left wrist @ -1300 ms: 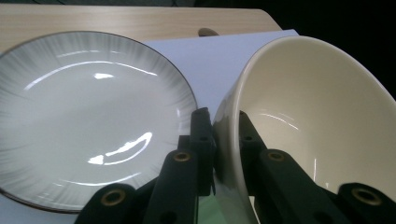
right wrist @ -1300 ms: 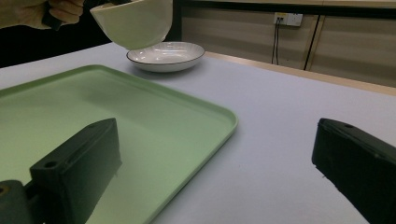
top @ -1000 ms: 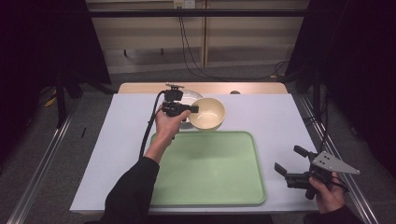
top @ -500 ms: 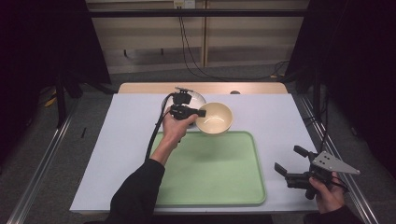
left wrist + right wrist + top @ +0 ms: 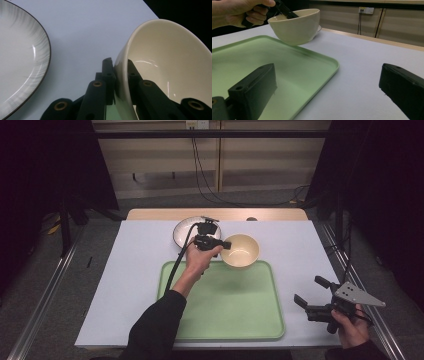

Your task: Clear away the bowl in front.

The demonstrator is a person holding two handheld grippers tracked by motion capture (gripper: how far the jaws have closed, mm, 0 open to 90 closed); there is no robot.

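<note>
A cream bowl [image 5: 241,250] hangs over the far edge of the green tray [image 5: 225,312], lifted off the table. My left gripper [image 5: 226,245] is shut on its rim, one jaw inside and one outside, as the left gripper view shows on the cream bowl [image 5: 170,62]. The right gripper view has the cream bowl [image 5: 295,26] held above the green tray [image 5: 287,70]. My right gripper [image 5: 310,292] stands open at the table's near right, beside the tray, with nothing between its jaws.
A white plate with a dark rim [image 5: 186,231] lies at the back of the table, left of the bowl, also seen as the plate [image 5: 20,62]. The pale tabletop [image 5: 130,270] extends left of the tray. A wall socket and cables [image 5: 366,10] are behind the table.
My left gripper has carried the bowl to the right and toward me, from beside the plate to above the tray's far edge. The right gripper has not moved.
</note>
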